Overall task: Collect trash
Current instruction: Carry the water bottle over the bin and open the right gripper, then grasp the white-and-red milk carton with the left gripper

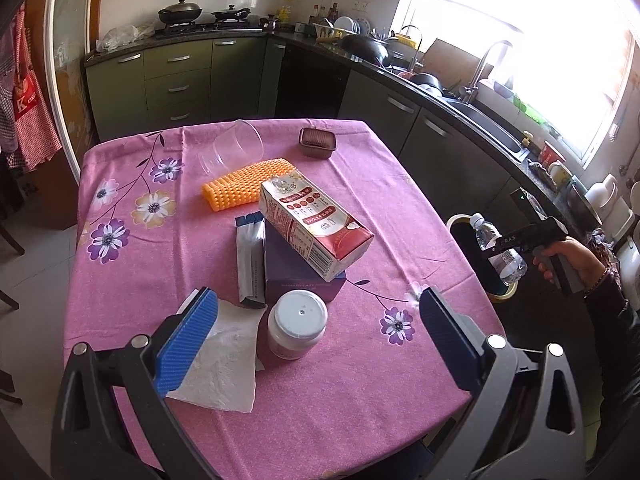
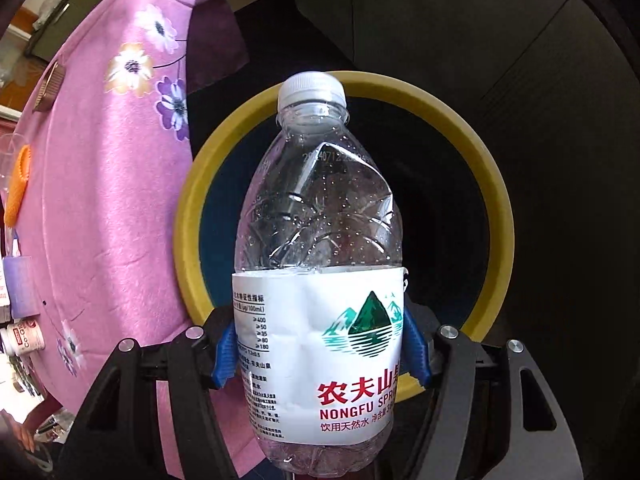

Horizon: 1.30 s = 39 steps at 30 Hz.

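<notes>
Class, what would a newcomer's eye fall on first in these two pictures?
First, the dented water bottle, clamped in the right tongs over a yellow-rimmed bin. Next, the pink flowered tablecloth, with a carton leaning on a purple box and the open left tongs near a white jar.

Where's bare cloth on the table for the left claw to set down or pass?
Free: right side, between milk carton and table edge; left side around the printed flowers. Crowded: the middle, from cup and orange mat down to jar and napkin.
</notes>
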Tool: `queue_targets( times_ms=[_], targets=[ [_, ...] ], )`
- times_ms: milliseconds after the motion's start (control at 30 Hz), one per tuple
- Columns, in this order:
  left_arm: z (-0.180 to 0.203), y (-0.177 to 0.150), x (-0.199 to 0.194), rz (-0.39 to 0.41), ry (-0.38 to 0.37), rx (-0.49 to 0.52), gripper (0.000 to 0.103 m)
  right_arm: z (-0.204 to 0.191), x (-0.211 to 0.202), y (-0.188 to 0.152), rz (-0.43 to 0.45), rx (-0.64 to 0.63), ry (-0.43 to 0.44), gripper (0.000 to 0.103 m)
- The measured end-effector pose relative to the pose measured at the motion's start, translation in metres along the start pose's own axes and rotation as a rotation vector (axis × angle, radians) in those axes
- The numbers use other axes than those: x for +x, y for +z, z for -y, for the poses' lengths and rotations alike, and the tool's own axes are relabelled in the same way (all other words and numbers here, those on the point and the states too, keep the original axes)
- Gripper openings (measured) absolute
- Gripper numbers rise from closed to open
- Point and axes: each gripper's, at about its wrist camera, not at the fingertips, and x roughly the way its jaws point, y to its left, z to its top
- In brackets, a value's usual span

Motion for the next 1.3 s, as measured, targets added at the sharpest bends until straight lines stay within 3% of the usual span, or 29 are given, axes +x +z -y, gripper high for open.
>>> queue_targets(
  times_ms=[67, 333, 533, 767, 1067, 1200, 1300],
  targets=[
    [0.0, 0.001, 0.003, -0.009, 0.008, 0.0, 0.096, 0.002, 0.0, 0.002, 0.025, 0.015, -0.004, 0.08],
    [0.01, 0.009, 0.018, -0.051, 0.014, 0.014, 0.096, 0.004, -0.033, -0.022, 0.122, -0.007, 0.06, 0.08],
    [0.025, 0.024, 0.043, -0.154, 0.02, 0.045, 0.096, -0.015, -0.049, -0.048, 0.166, -0.065, 0.108, 0.08],
    [0.028, 0.048, 0.076, -0.292, 0.085, -0.022, 0.096, -0.033, -0.051, -0.068, 0.194, -0.128, 0.136, 0.08],
    [0.019, 0.067, 0.124, -0.439, 0.186, -0.202, 0.096, -0.043, -0.044, -0.082, 0.21, -0.186, 0.196, 0.08],
    [0.02, 0.071, 0.14, -0.463, 0.239, -0.221, 0.096, -0.041, -0.039, -0.083, 0.207, -0.186, 0.211, 0.08],
    [0.019, 0.074, 0.146, -0.471, 0.254, -0.229, 0.09, -0.04, -0.037, -0.084, 0.211, -0.19, 0.222, 0.08]
  ],
)
